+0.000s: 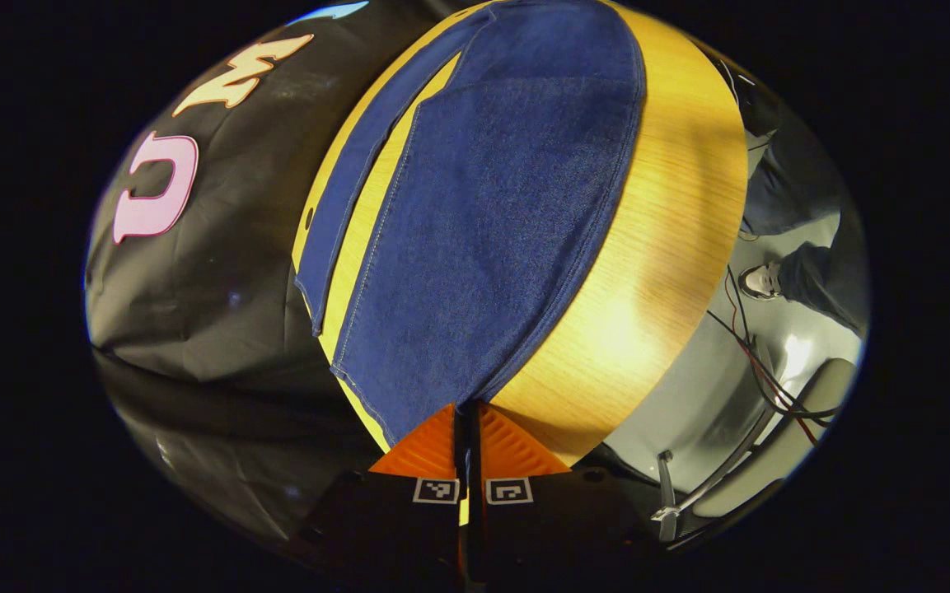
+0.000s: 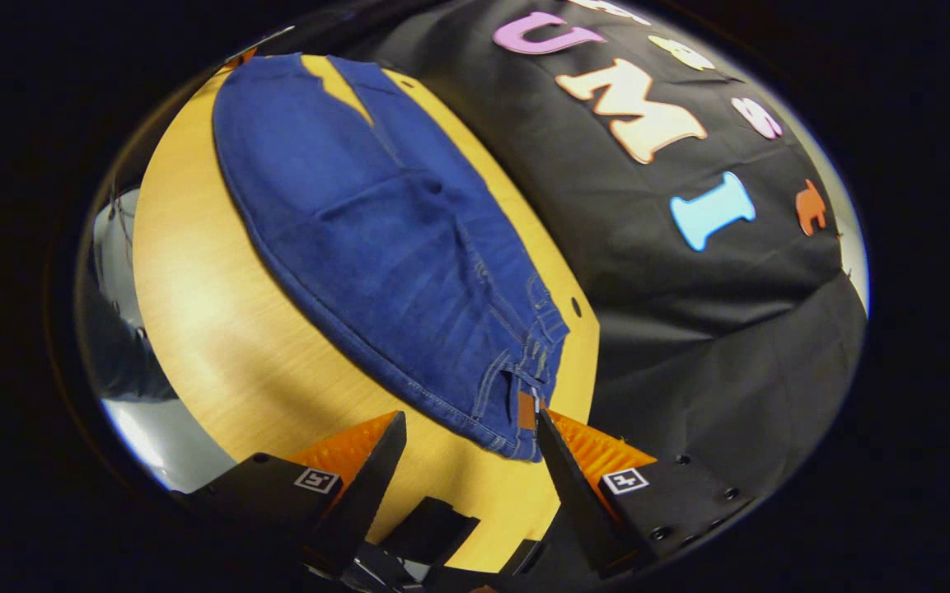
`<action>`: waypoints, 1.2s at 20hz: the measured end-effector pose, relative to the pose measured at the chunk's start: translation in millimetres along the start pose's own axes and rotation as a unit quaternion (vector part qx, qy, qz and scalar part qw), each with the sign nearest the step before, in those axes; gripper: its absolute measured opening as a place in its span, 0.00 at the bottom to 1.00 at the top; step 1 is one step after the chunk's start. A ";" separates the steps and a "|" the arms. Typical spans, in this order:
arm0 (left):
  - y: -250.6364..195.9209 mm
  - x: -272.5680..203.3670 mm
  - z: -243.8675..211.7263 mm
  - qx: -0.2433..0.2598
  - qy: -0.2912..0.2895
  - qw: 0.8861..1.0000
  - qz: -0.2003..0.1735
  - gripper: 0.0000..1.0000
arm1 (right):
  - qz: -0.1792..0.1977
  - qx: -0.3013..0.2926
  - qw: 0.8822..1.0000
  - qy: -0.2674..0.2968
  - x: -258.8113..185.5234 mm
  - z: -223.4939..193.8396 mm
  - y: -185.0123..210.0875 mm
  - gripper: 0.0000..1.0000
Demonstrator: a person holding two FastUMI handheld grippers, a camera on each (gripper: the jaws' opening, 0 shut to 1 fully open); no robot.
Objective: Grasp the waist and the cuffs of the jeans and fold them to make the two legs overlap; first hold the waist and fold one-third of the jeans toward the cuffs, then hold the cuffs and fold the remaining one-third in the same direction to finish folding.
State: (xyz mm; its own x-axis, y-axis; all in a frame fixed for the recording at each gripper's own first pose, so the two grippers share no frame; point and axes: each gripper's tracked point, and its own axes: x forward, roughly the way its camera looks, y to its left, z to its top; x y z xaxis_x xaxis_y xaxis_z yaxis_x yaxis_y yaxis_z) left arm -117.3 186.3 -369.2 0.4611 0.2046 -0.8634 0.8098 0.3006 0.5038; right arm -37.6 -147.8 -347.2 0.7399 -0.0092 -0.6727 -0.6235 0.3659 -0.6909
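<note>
My left claw (image 1: pixel 468 412) has its two fingers drawn tight together, with only a thin dark slit between them, and the near cuff end of the jeans (image 1: pixel 475 222) runs right down into that slit, so I am pinching the denim at the hem. In the left gripper view the jeans stretch away from me along the wooden tabletop (image 1: pixel 664 247), the broad upper leg lying flat with its stitched seam on my left, and a second narrow strip of leg lying beside it, a band of bare wood showing between the two. Past the tabletop's right edge I see pale floor, some red and black cables (image 1: pixel 759 371) and a person's shoe (image 1: pixel 761 282). My right claw (image 2: pixel 468 428) stands wide open, its fingers well apart, holding nothing; the waist corner of the jeans (image 2: pixel 376 231), with its belt loops and a small brown patch, lies just at the tip of the finger on the right of the right gripper view, though I cannot tell whether it touches. From there the denim spreads flat across the tabletop (image 2: pixel 194 329) toward the far end, where the legs part slightly.
</note>
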 end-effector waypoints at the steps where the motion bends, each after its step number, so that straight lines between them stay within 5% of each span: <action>1: 0.0 0.3 0.3 -0.001 0.001 1.000 0.000 0.00 | 0.008 -0.010 1.000 0.002 5.6 -0.4 3.4 0.99; 9: 6.2 5.4 0.2 -0.009 0.018 1.000 0.005 0.00 | 0.047 -0.052 0.998 -0.004 49.1 5.5 5.7 0.90; 11: 9.0 8.2 1.0 -0.012 0.022 1.000 0.008 0.00 | 0.061 -0.062 0.996 -0.009 57.7 8.4 12.0 0.76; 14: 10.4 10.7 0.8 -0.022 0.030 0.999 0.013 0.00 | 0.074 -0.061 0.995 -0.006 60.5 4.6 26.2 0.24; 16: 11.5 10.6 2.1 -0.031 0.030 0.999 0.014 0.00 | 0.047 -0.051 0.998 -0.013 62.1 13.3 15.6 0.07; 19: 13.4 10.5 4.2 -0.090 0.035 0.995 0.000 0.00 | 0.031 0.007 1.000 -0.002 62.0 14.7 12.1 0.05; 24: 36.4 -5.3 16.1 -0.230 0.036 0.973 0.007 0.00 | -0.017 0.098 0.995 -0.012 46.6 42.1 -22.6 0.05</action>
State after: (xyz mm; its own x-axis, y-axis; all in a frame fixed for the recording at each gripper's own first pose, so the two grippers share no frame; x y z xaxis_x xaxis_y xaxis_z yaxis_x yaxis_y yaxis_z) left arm -84.4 181.2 -346.7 0.4314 0.2706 -0.8606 0.5488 0.6785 0.4884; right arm 21.6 -117.3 -351.7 0.7666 -0.0031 -0.6421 -0.5389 0.5407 -0.6459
